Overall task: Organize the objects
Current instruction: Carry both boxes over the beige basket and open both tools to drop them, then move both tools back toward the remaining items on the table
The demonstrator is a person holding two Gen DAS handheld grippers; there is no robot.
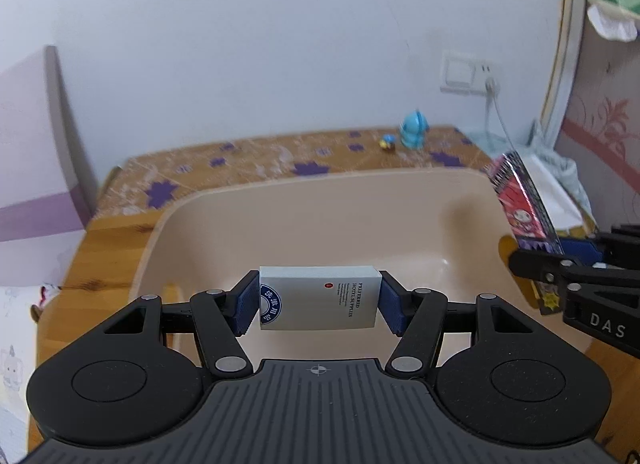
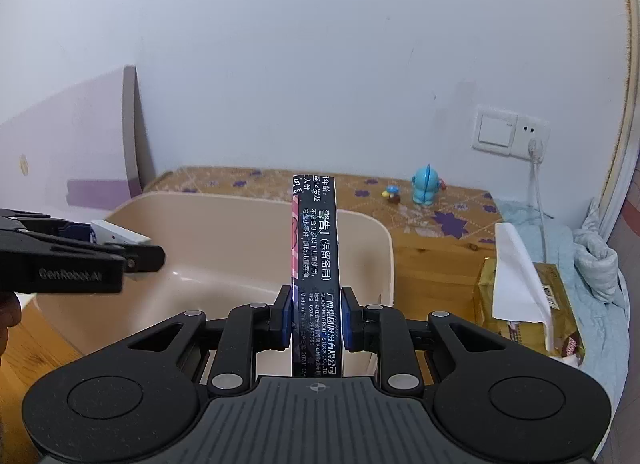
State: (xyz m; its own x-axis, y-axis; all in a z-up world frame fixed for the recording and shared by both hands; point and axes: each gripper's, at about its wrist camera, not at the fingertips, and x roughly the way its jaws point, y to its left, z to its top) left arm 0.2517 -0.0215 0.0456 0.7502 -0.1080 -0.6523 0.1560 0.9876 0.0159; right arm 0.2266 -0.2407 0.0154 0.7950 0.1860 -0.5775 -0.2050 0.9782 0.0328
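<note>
My left gripper (image 1: 319, 300) is shut on a small white-and-grey box (image 1: 319, 298) printed with hotel-supplies text, held over the beige plastic tub (image 1: 248, 219). My right gripper (image 2: 316, 318) is shut on a tall narrow dark box (image 2: 316, 256) with Chinese print and a pink-red side, held upright over the tub's near right rim (image 2: 384, 264). The right gripper with its red box (image 1: 520, 203) shows at the right of the left wrist view. The left gripper with the white box (image 2: 120, 239) shows at the left of the right wrist view.
The tub stands on a wooden table (image 1: 100, 264) with a floral-patterned back part (image 2: 440, 219). A blue toy figure (image 2: 427, 185) and a tiny figure (image 2: 391, 193) stand at the back. A gold tissue pack (image 2: 528, 304) and blue cloth (image 2: 592, 264) lie right. A wall socket with cable (image 2: 510, 131) is behind.
</note>
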